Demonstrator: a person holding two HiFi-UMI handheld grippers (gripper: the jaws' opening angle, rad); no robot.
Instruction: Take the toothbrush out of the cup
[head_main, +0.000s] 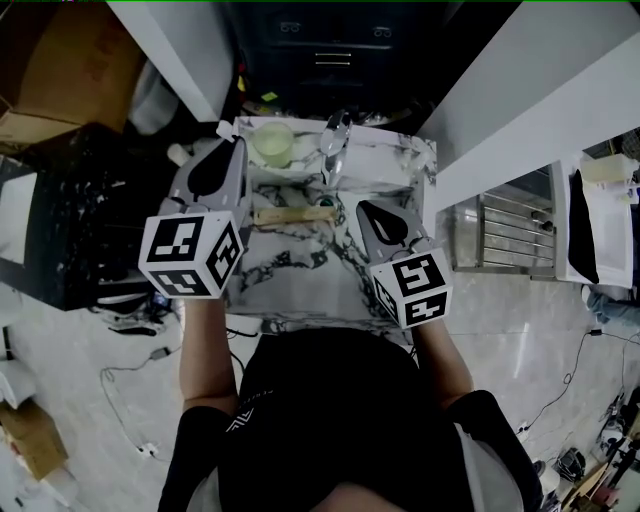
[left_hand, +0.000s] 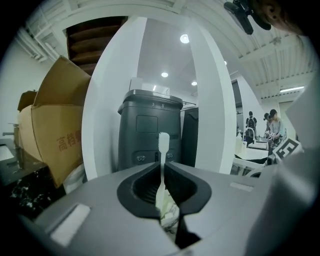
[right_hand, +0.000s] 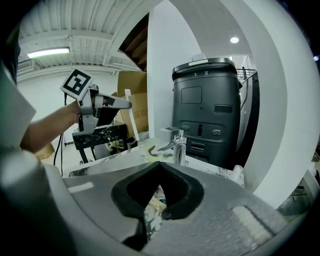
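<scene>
Marble, white with dark veins, forms the bench (head_main: 300, 270) in the head view. The pale cup (head_main: 272, 143) stands at its far edge, just left of the faucet (head_main: 335, 140), and a wooden bar-shaped item (head_main: 293, 215) lies nearer to us. We note that the left gripper (head_main: 230, 140) has its tip just beside the cup, on the cup's left side and not over its mouth. The right gripper (head_main: 366, 208) hovers over the middle of the bench, well apart from the cup. In the left gripper view the jaws are clamped on the white toothbrush (left_hand: 163, 142): the handle passes between the pads, and the bristle head stands above them against a dark grey bin (left_hand: 145, 125). The long axis runs near vertical, across the line along which the jaws point. Below the jaws we see only marble, with no cup rim round the handle. In the right gripper view the jaws are closed tip to tip with nothing between them. Further off in that view, the left gripper carries the toothbrush upright, and its lower end appears to hang above the bench rather than inside the cup. We judge that the toothbrush is clear of the cup and that extraction is essentially complete. The next move turns on the left hand alone carrying that upright axis sideways, away from the cup.
</scene>
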